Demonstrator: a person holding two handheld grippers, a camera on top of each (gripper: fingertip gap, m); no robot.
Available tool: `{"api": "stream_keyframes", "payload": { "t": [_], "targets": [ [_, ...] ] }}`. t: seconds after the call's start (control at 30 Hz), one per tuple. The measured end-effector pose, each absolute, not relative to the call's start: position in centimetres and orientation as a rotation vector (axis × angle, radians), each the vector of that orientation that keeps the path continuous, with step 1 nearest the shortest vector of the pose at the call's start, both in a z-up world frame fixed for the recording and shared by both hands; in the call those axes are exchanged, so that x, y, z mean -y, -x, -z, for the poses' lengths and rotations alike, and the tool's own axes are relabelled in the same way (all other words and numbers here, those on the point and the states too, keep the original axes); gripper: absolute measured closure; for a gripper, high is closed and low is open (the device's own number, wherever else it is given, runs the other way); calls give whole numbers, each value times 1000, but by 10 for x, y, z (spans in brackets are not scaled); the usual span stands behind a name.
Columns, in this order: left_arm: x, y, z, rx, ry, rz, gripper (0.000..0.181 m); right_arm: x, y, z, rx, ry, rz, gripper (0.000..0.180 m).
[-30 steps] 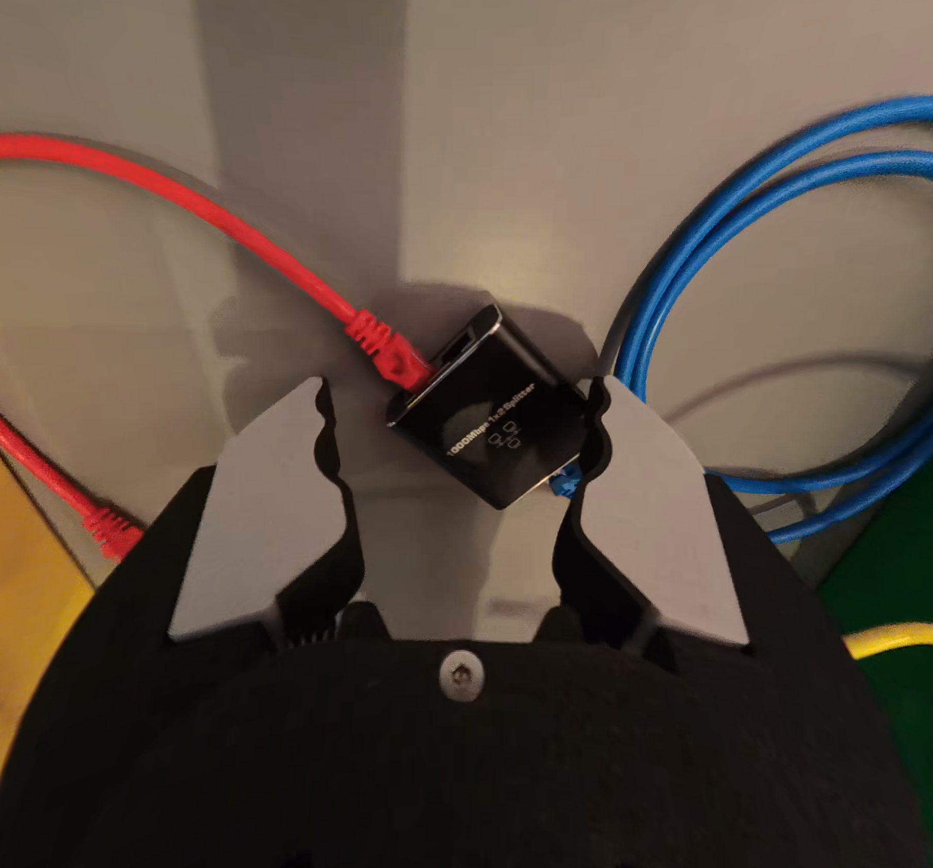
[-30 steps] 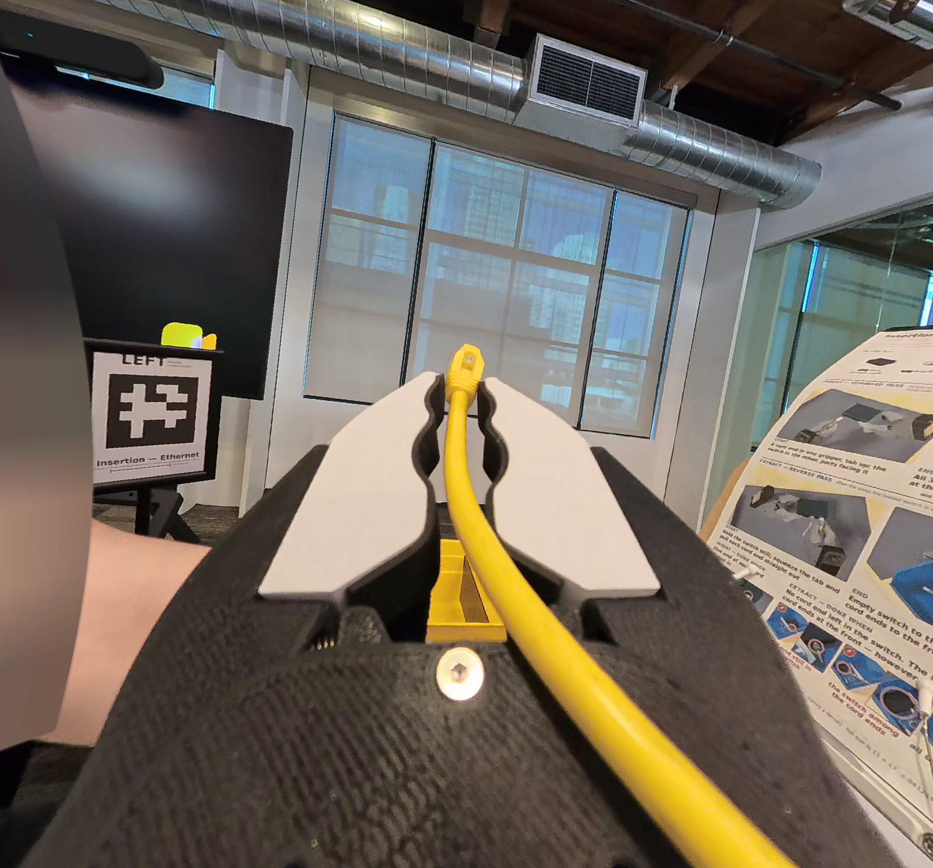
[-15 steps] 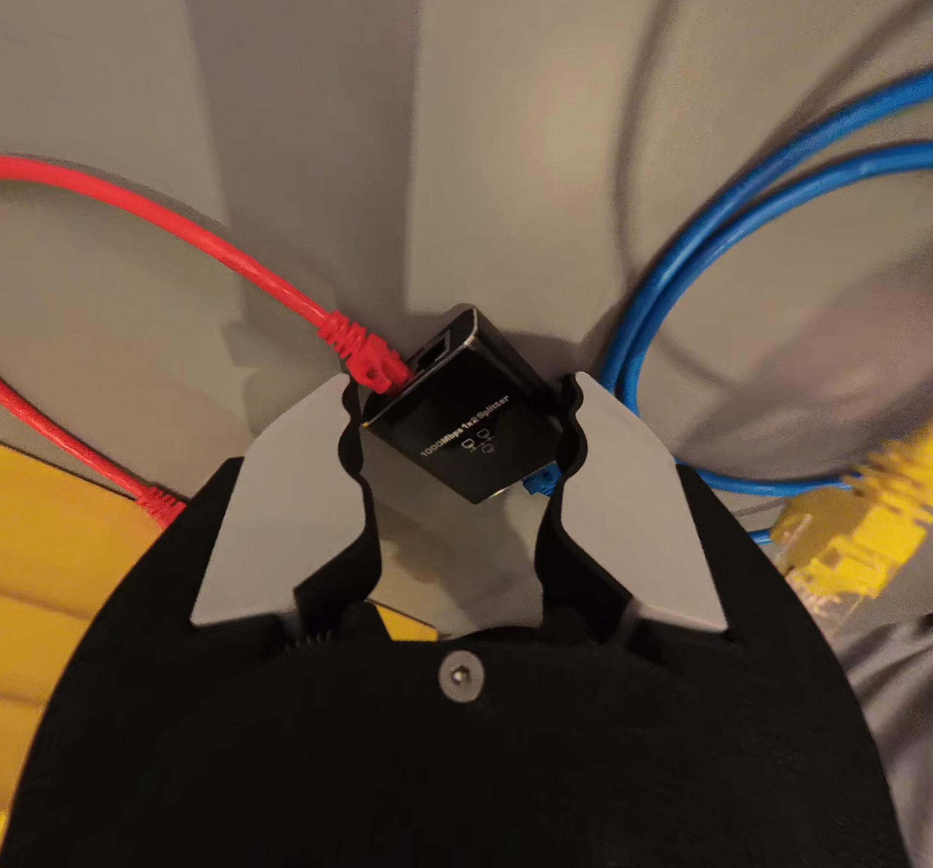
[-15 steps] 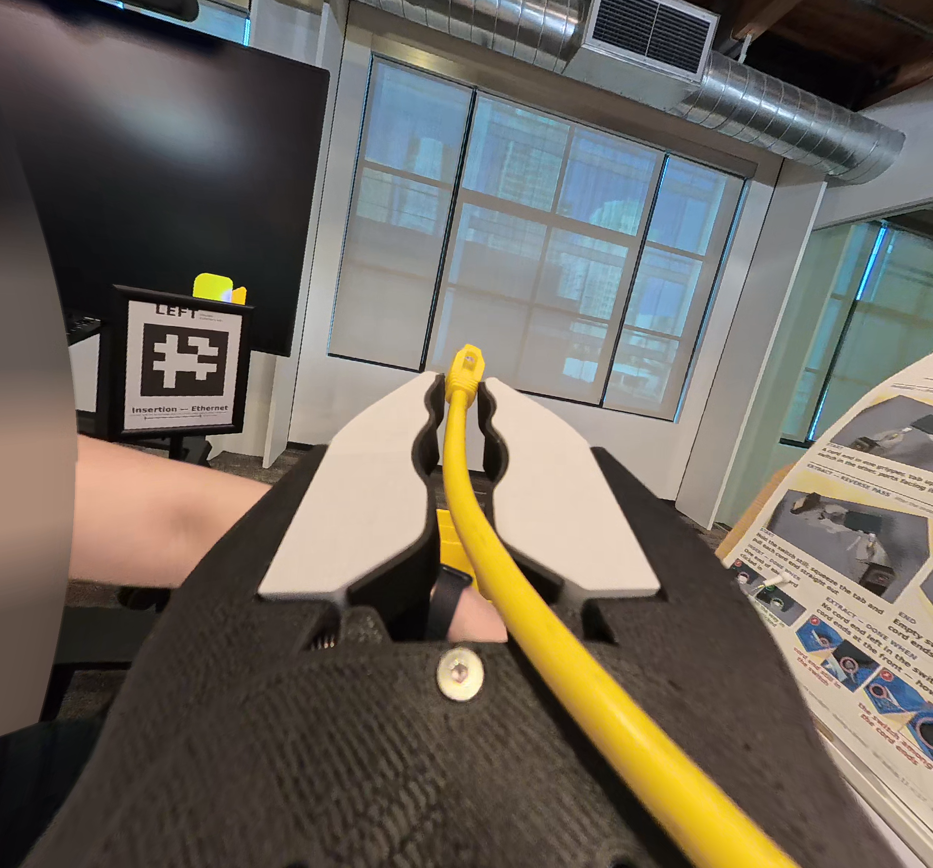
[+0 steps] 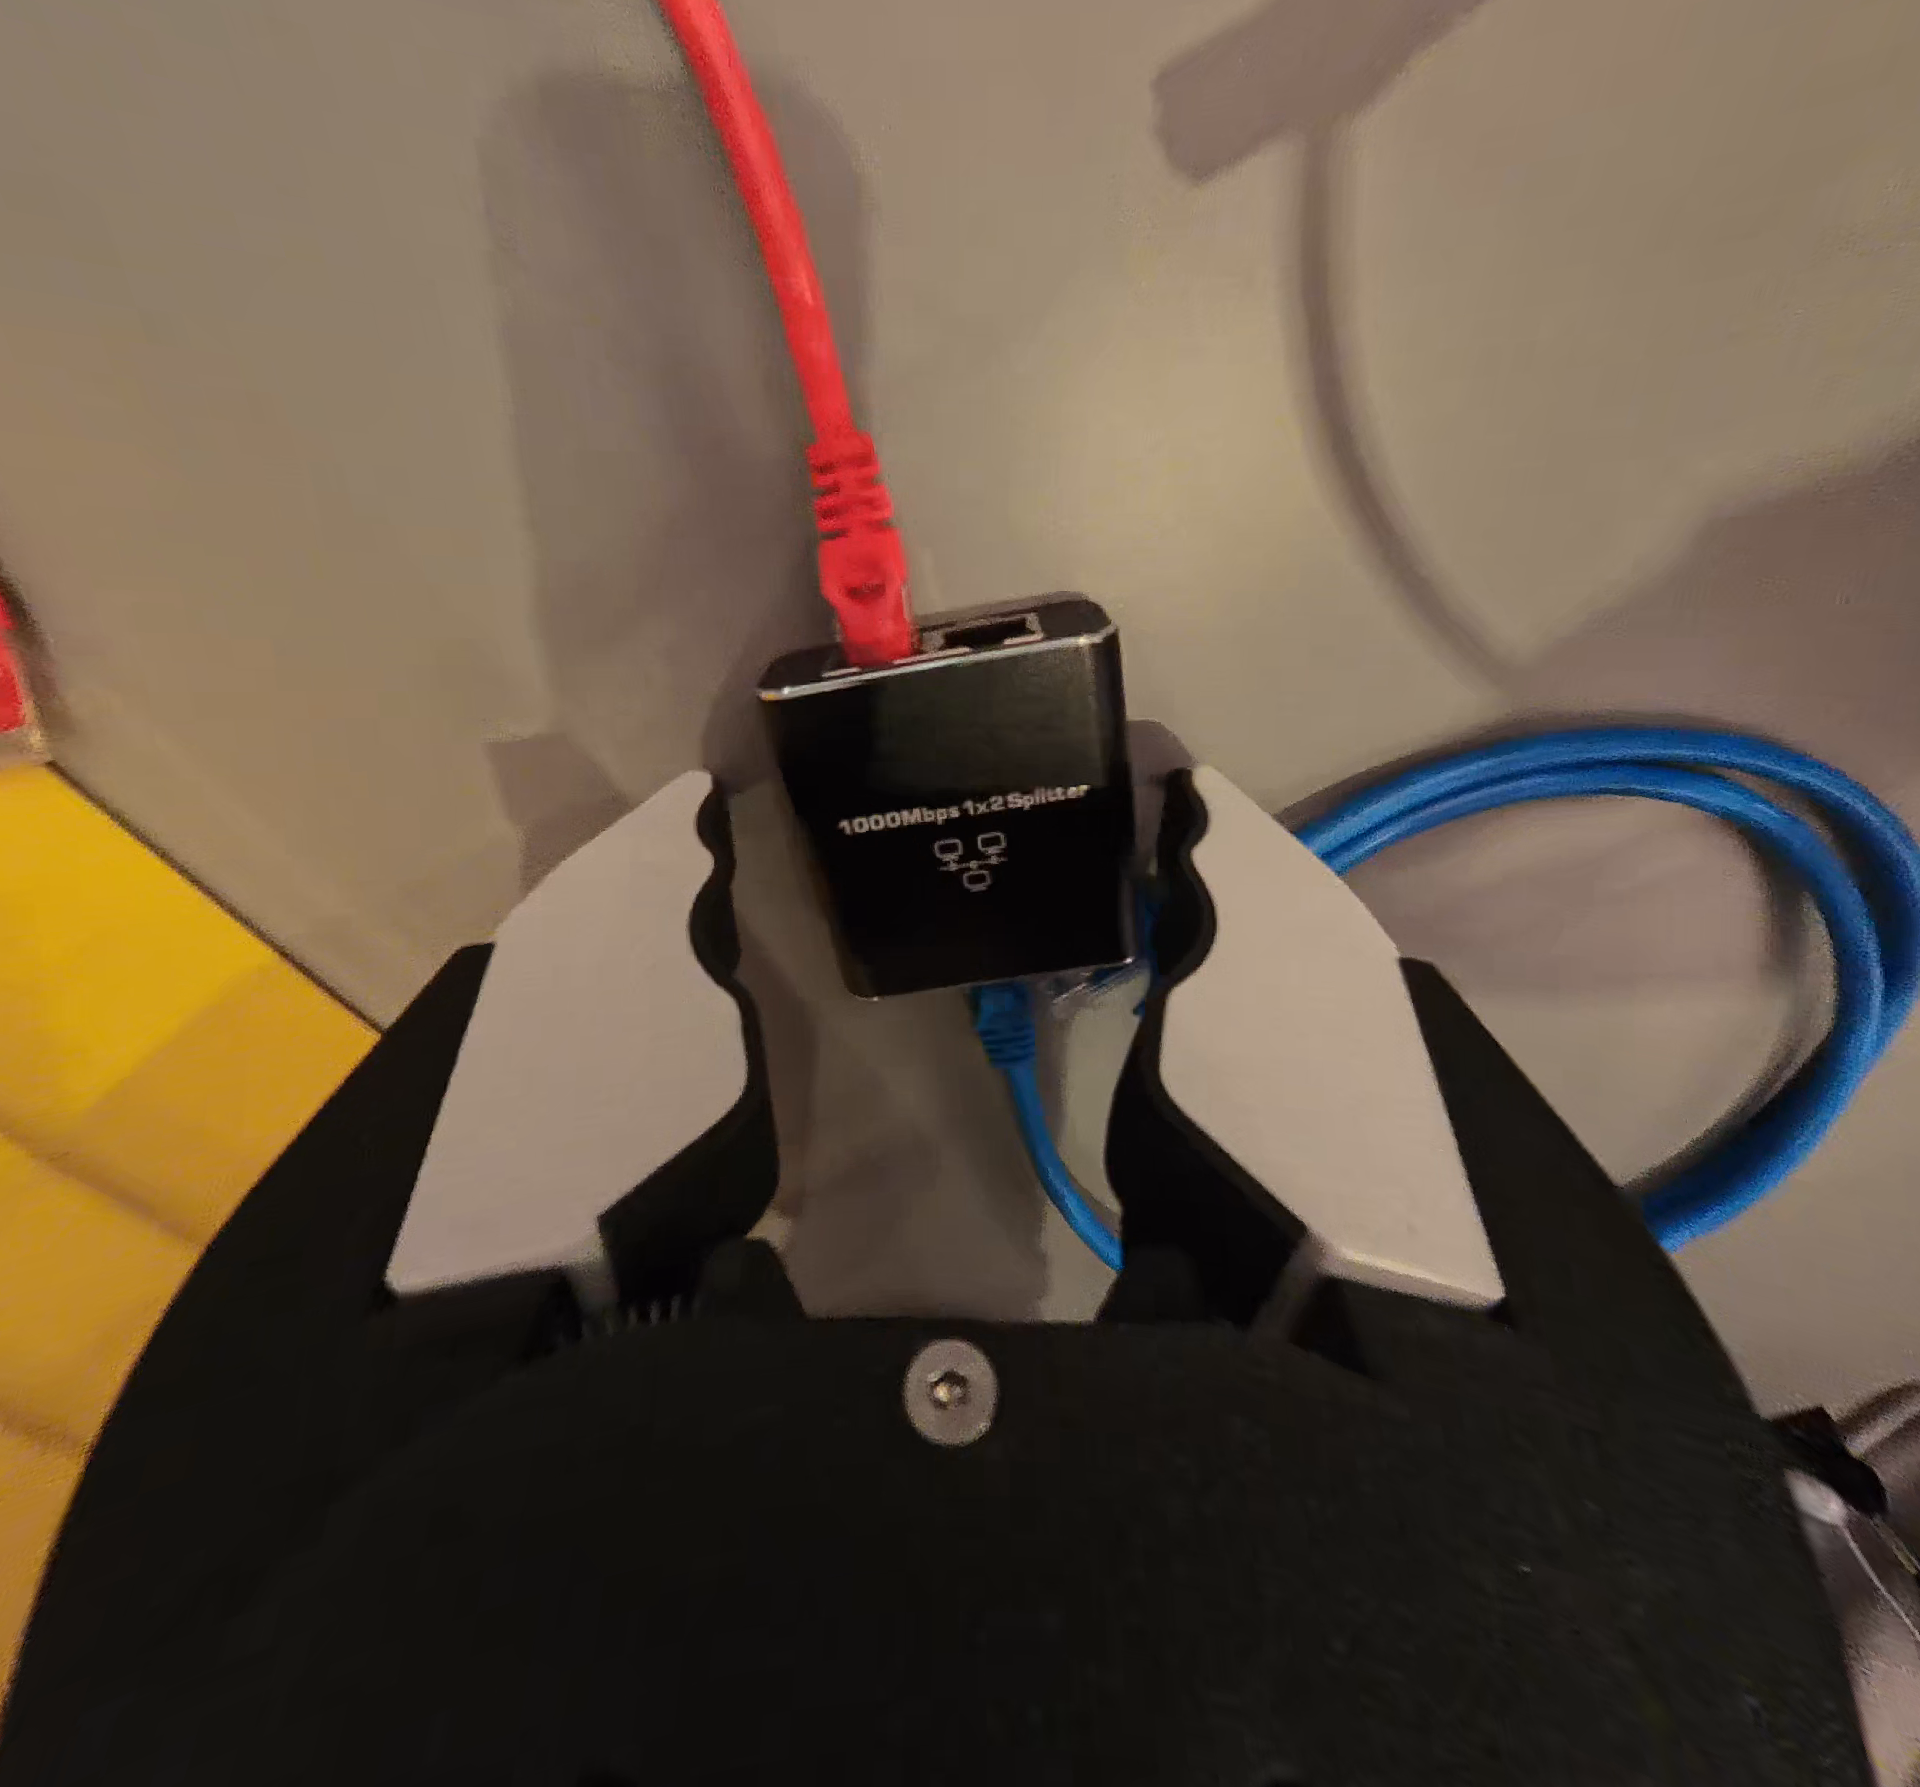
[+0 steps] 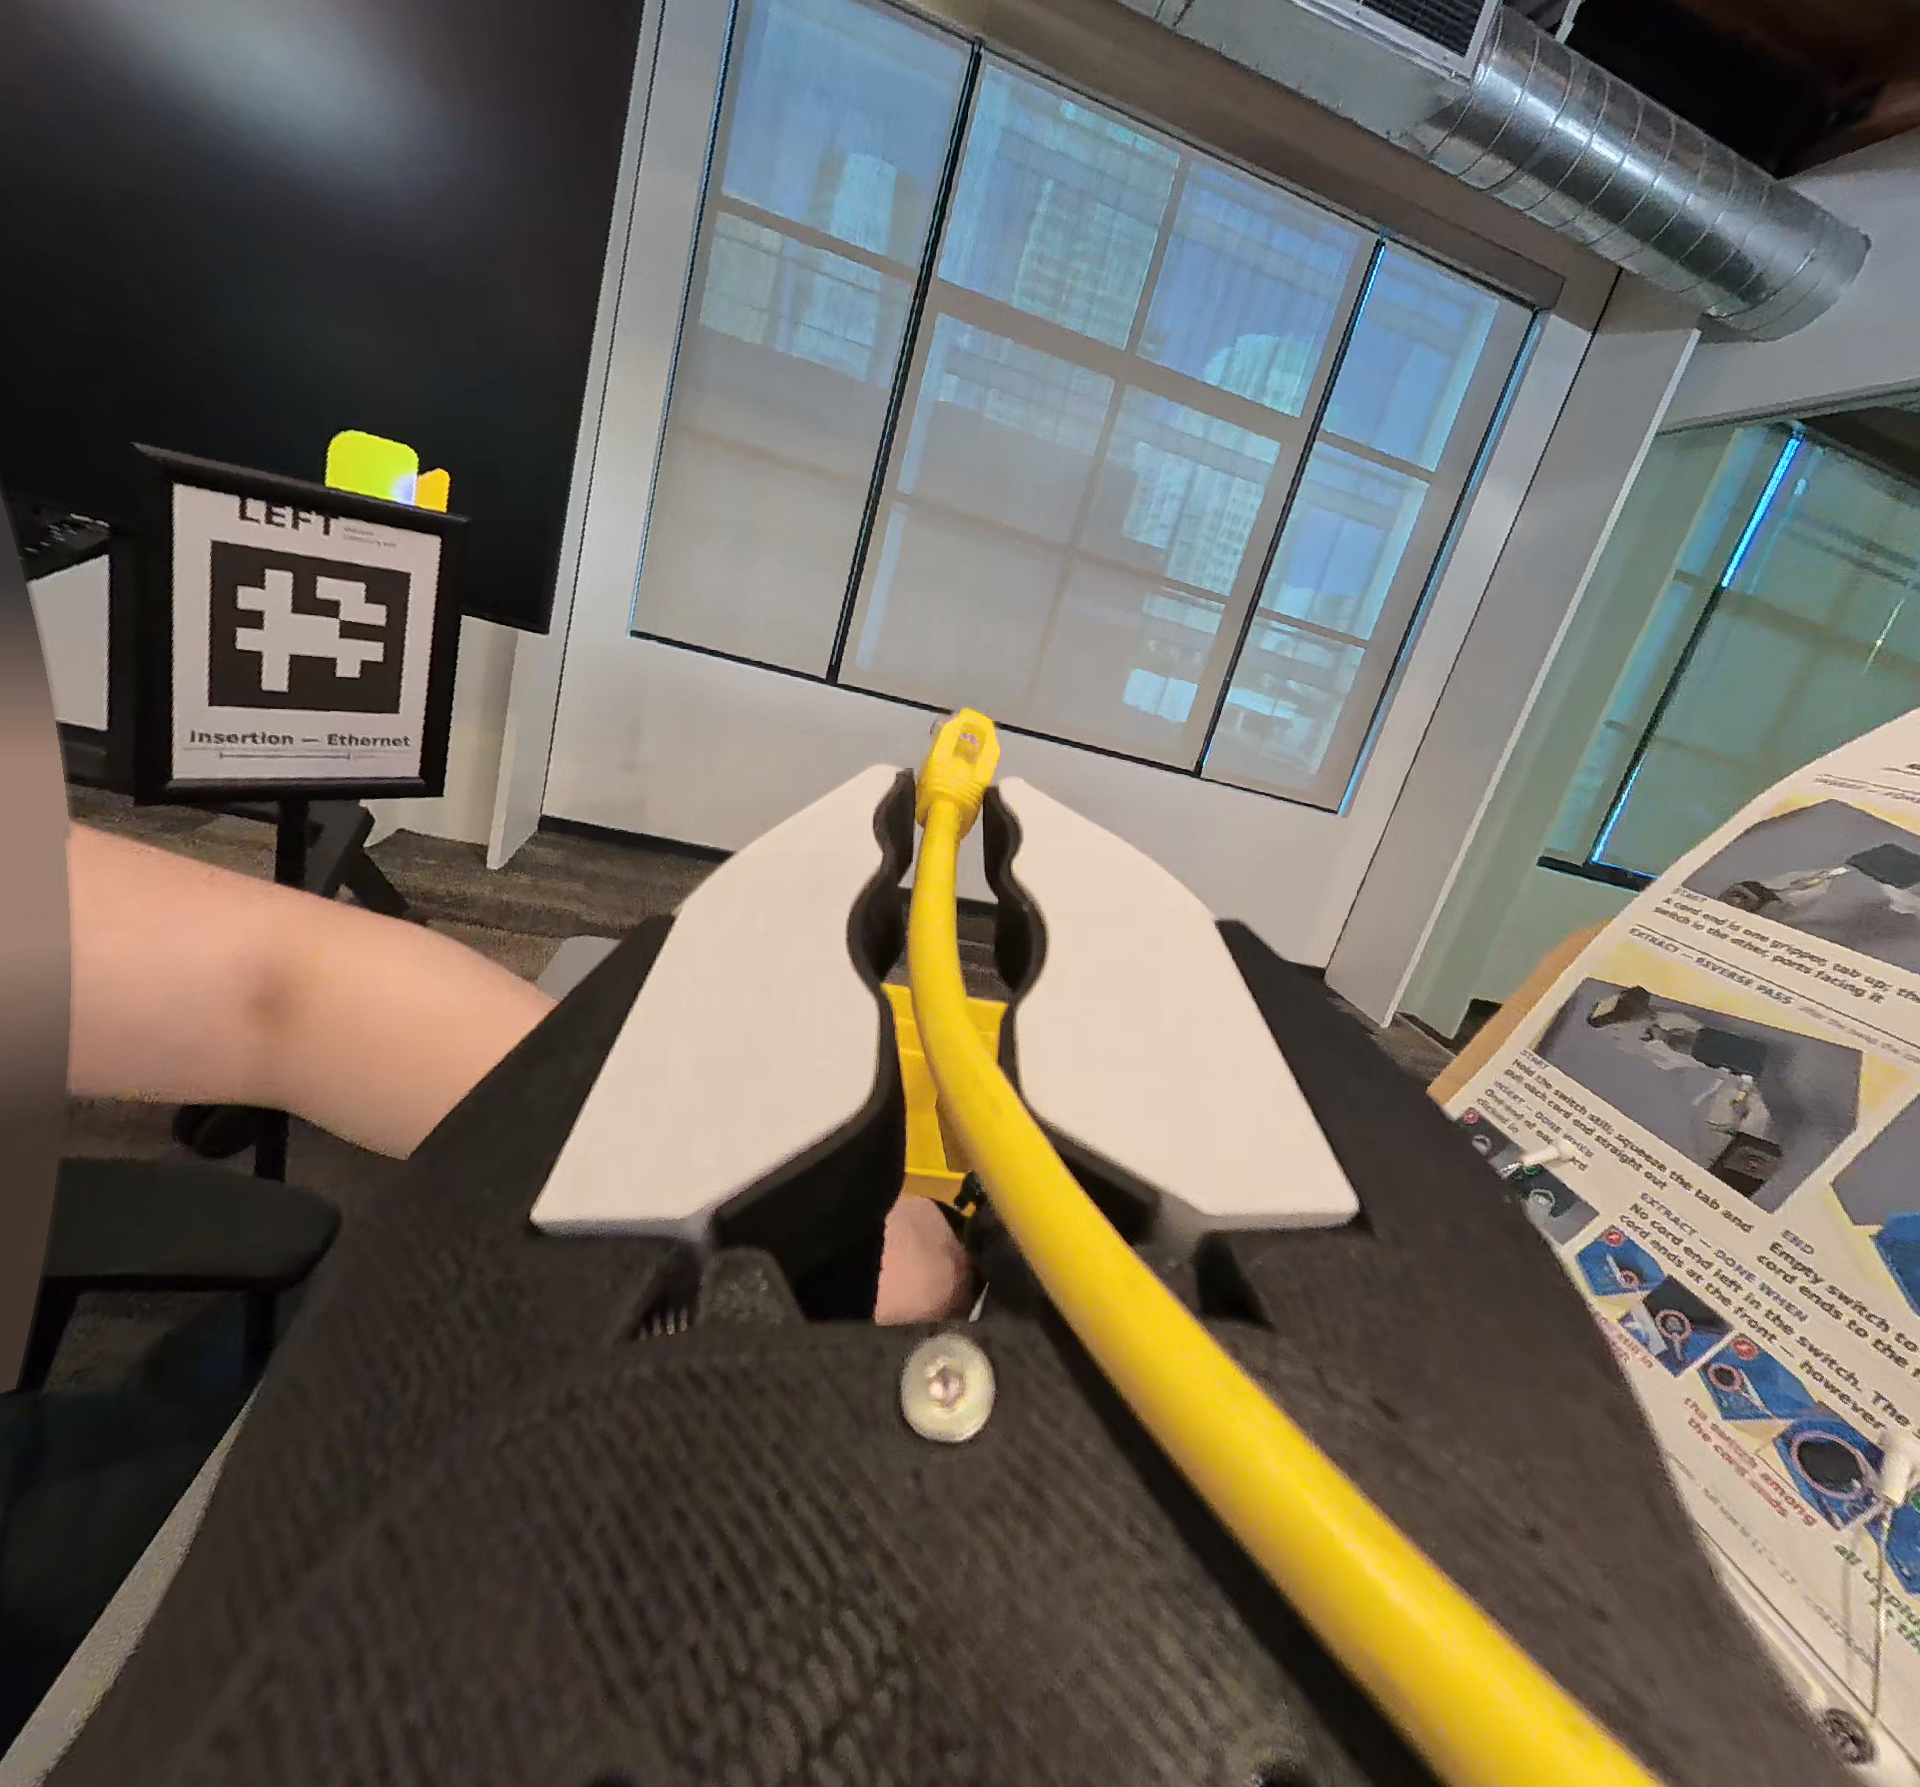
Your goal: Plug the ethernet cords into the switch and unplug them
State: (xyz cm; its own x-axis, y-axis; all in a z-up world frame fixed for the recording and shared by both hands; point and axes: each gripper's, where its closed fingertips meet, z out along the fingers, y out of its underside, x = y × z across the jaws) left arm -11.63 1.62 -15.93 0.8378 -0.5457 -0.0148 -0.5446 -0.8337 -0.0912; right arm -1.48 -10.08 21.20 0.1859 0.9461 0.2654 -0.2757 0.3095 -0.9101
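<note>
**Switch steadied, yellow plug waiting**

Grey tabletop [image 5: 312, 283] carries the blue cord [image 5: 1766, 906] at three o'clock. Left gripper [image 5: 951, 880] brackets the switch [image 5: 961, 802], apparently not quite clamped, steadying its free port at twelve; right gripper [image 6: 948, 833] pinches the yellow cord [image 6: 961, 771], plug forward.

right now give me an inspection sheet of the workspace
surface: grey tabletop, a yellow patch at its left edge
job's things: black switch between the left gripper fingers, gaps showing on both sides; one far port empty
clutter: nothing seen
grippers: left open; right gripper shut on yellow cord
cables: red cord plugged in on far side, blue cord on near side
surroundings: window, marker sign, instruction poster
</note>
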Motion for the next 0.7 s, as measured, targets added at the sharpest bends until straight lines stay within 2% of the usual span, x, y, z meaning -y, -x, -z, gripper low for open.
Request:
{"api": "stream_keyframes", "payload": {
  "t": [0.13, 0.33, 0.43, 0.47, 0.53, 0.7],
  "targets": [
    [-21, 119, 158, -927, 2917, 23, 118, 100, 23, -206, 1039, 863, -1006, 166],
    [-15, 112, 156, -1512, 2651, -59, 118, 100, 22, -207, 1040, 857, -1001, 166],
    [-15, 112, 155, -1509, 2676, -103, 119, 100, 19, -208, 1035, 854, -991, 167],
    [-13, 111, 156, -1497, 2697, -81, 118, 100, 19, -208, 1036, 854, -986, 168],
    [-8, 105, 161, -1475, 2743, 6, 95, 100, 18, -207, 1041, 861, -975, 169],
    [-10, 104, 160, -1417, 2755, 24, 101, 90, 32, -182, 1152, 992, -907, 170]
  ]
}}
